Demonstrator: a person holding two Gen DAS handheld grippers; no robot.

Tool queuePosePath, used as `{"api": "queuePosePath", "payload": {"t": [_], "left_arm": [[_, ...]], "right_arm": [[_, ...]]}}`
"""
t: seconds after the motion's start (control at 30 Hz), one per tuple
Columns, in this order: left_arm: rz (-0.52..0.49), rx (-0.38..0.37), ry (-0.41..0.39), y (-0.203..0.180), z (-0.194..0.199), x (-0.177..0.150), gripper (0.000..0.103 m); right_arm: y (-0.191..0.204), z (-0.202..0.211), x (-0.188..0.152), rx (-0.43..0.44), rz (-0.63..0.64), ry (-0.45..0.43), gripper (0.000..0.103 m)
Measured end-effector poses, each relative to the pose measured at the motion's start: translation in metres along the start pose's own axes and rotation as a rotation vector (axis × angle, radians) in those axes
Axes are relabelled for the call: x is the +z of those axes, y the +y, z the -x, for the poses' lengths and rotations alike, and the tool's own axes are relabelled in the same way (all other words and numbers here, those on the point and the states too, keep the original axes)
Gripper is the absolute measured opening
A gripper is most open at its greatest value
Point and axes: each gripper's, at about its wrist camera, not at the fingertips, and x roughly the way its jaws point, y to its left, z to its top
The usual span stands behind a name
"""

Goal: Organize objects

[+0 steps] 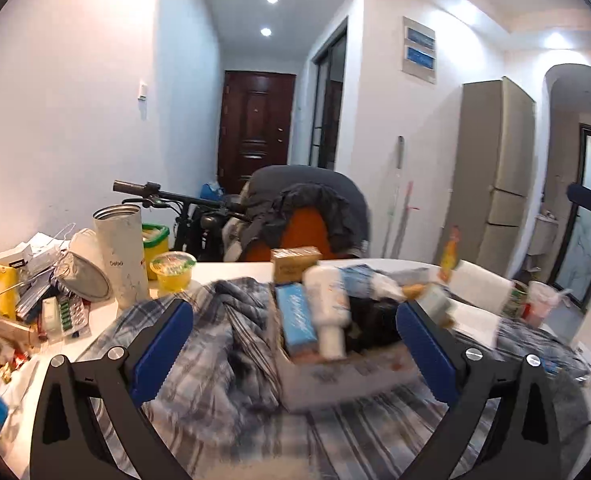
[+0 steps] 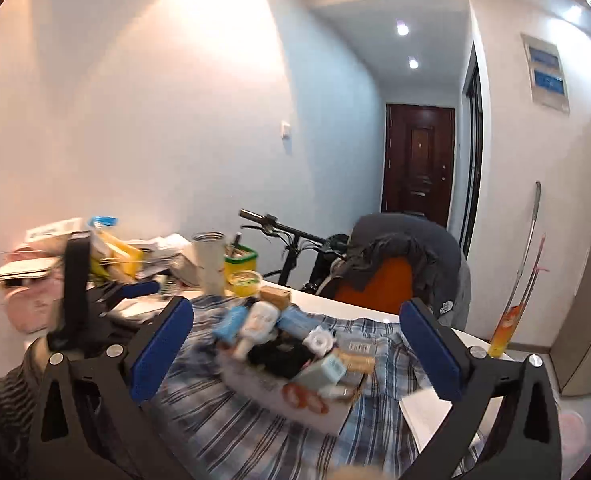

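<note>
Both grippers wide open over a messy table, nothing held

Landmark is the cardboard box [image 1: 347, 372] on the plaid cloth [image 1: 215, 344]: marbled tumbler [image 1: 120, 256] and yellow jelly cup [image 1: 172, 271] sit well left of it, blue carton [image 1: 295, 320] and white bottle [image 1: 329, 312] lie inside it. Left gripper [image 1: 295, 344] and right gripper [image 2: 295, 344] both hang spread above it.

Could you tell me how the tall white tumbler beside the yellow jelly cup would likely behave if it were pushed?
The tall white tumbler is tall and narrow, so a push near its rim would probably tip it. Its smooth wall looks slippery. Once down, it may roll toward the jelly cup.
</note>
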Motion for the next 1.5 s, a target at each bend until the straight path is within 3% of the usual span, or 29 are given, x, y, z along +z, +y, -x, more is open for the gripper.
{"api": "queuePosePath", "payload": {"t": [0.17, 0.27, 0.33, 0.4, 0.5, 0.6, 0.9, 1.5], "left_arm": [[-0.011, -0.028, 0.017, -0.028, 0.060, -0.015, 0.103], [0.001, -0.022, 0.053, -0.043, 0.078, -0.042, 0.103], [0.012, -0.015, 0.126, -0.049, 0.071, -0.065, 0.103], [0.011, -0.010, 0.194, -0.053, 0.055, -0.087, 0.103], [-0.024, 0.026, 0.219, -0.057, 0.034, -0.114, 0.103], [-0.010, 0.030, 0.309, -0.057, 0.016, -0.124, 0.103], [-0.047, 0.050, 0.278, -0.065, 0.023, -0.127, 0.103], [-0.053, 0.052, 0.298, -0.064, 0.017, -0.128, 0.103]], "right_arm": [[0.015, 0.052, -0.029, -0.026, -0.092, 0.001, 0.103], [0.019, 0.047, -0.069, 0.014, -0.186, 0.036, 0.103], [0.018, 0.025, -0.104, 0.032, -0.243, 0.122, 0.103], [0.020, 0.001, -0.131, -0.009, -0.240, 0.201, 0.103], [0.018, -0.023, -0.156, -0.046, -0.244, 0.220, 0.103], [0.010, -0.044, -0.174, -0.058, -0.313, 0.272, 0.103], [0.025, -0.047, -0.178, -0.153, -0.225, 0.310, 0.103], [0.023, -0.049, -0.180, -0.178, -0.235, 0.328, 0.103]]}}
